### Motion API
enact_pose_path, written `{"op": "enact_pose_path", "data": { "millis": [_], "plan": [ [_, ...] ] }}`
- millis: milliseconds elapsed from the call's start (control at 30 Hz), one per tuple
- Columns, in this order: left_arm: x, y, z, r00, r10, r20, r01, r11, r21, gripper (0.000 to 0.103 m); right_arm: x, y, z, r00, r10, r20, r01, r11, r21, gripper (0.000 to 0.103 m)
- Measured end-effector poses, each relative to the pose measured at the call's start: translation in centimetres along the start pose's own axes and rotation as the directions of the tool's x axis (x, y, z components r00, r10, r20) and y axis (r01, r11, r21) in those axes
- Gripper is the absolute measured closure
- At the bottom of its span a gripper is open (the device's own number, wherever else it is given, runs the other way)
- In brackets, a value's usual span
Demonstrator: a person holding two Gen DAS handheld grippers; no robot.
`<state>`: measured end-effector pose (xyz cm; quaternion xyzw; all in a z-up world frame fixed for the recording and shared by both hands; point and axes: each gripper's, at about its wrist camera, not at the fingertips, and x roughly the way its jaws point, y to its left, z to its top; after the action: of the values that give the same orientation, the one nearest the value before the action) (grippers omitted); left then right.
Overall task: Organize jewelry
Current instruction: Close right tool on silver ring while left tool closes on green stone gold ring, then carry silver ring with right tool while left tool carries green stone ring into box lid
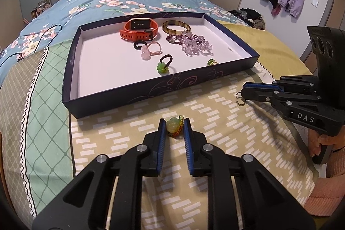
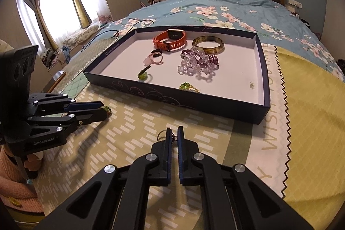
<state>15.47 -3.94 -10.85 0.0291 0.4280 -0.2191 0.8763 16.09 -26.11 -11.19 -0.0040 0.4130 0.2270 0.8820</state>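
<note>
Left tongs: your left tongs [image 1: 174, 127] pinch a green stone charm on a woven cord [image 1: 174, 127], low over the patterned bedspread [image 1: 215, 122], just in front of the box's near wall.
Right tongs, left wrist view: your right tongs [image 1: 244, 92] reach in from the right, pads pressed together on a small metal ring [image 1: 240, 98] that hangs at their tip.
Tray, left wrist view: the shallow dark box lid [image 1: 120, 96] lies on the bed and holds an orange watch [image 1: 140, 30], a mottled bangle [image 1: 176, 27], a heap of clear purple beads [image 1: 195, 44], a black ring [image 1: 139, 44], a pink charm loop [image 1: 148, 51] and a green charm on a dark cord [image 1: 163, 65].
Right tongs, right wrist view: your right tongs [image 2: 174, 133] are nearly closed, gripping the ring piece [image 2: 162, 135], which pokes out on the left of the fingers.
Left tongs, right wrist view: your left tongs [image 2: 103, 109] are at the left, closed on the green charm [image 2: 107, 110], well apart from the right ones.
Tray, right wrist view: the lid [image 2: 194, 105] sits just beyond both tongs.
</note>
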Motion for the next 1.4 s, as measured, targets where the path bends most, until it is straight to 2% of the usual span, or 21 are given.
{"op": "enact_pose_path", "data": {
  "millis": [500,1400],
  "plan": [
    [-1.0,-0.3,-0.3,0.999,0.005,0.032,-0.004,1.000,-0.008,0.086,-1.0,-0.3,0.1,0.997,0.061,0.051,-0.063,0.997,0.038,0.099],
    [-3.7,-0.4,0.4,0.993,-0.011,0.119,0.014,1.000,-0.027,0.086,-2.6,-0.1,1.3,0.989,0.082,0.119,-0.087,0.996,0.036,0.099]
  ]
}}
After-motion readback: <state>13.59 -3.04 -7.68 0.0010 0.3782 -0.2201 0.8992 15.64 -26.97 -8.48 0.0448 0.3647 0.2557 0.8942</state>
